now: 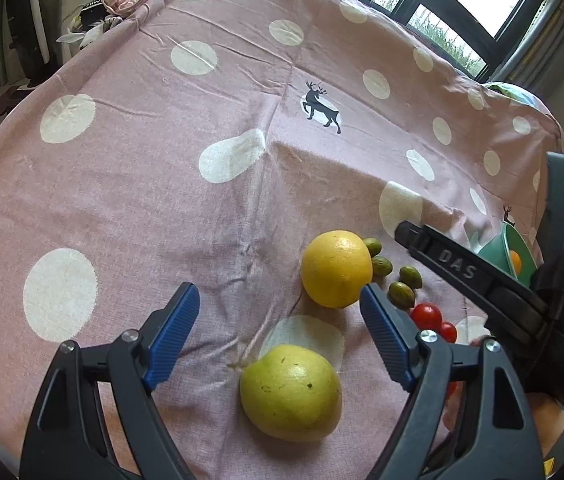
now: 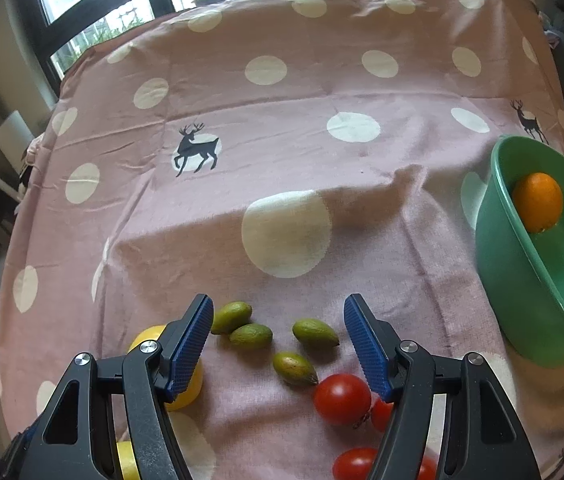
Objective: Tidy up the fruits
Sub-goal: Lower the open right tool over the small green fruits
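Observation:
My left gripper (image 1: 280,304) is open and empty above a yellow-green fruit (image 1: 290,393) and a yellow citrus (image 1: 336,268). Several small green olive-like fruits (image 1: 401,292) and red tomatoes (image 1: 425,316) lie to their right. My right gripper (image 2: 278,320) is open and empty, with the green fruits (image 2: 294,367) and a tomato (image 2: 342,398) lying between its jaws. The yellow citrus (image 2: 150,334) shows behind its left finger. A green bowl (image 2: 521,280) at the right holds an orange (image 2: 538,201). The right gripper's body also shows in the left wrist view (image 1: 481,280).
A pink polka-dot cloth with deer prints (image 2: 282,120) covers the table. Windows stand beyond the far edge. Clutter sits off the far left corner (image 1: 114,4).

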{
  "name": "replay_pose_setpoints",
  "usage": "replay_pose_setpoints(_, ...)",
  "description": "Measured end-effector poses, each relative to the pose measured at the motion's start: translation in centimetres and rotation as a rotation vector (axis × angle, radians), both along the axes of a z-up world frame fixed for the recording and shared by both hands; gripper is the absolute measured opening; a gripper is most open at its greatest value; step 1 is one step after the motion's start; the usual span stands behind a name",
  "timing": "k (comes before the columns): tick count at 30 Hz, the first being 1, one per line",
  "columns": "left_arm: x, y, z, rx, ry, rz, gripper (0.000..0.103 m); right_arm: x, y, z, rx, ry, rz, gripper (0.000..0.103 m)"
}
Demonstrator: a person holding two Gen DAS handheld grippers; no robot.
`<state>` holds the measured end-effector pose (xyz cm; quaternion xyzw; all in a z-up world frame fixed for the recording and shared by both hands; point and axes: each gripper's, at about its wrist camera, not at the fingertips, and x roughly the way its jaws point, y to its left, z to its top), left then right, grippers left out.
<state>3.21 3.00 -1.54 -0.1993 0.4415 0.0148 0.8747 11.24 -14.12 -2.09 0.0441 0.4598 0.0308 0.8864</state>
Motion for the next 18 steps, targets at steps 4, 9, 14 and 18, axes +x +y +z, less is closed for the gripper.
replay_pose_setpoints(4,0.1,-0.2,0.0,0.001,0.003,-0.009,0.082,0.4,1.1,-0.8,-0.041,0.006,0.025,0.069)
replay_pose_setpoints(9,0.1,0.0,-0.1,-0.01,0.002,-0.006,0.082,0.9,1.6,-1.5,-0.07,0.039,0.027,0.069)
replay_pose_setpoints(14,0.1,0.0,-0.1,-0.016,0.004,-0.004,0.082,1.6,1.2,-2.3,-0.049,0.086,0.008,0.068)
replay_pose_setpoints(18,0.1,0.0,-0.2,-0.018,0.008,-0.003,0.082,1.9,0.7,-2.5,-0.001,0.108,0.012,0.058)
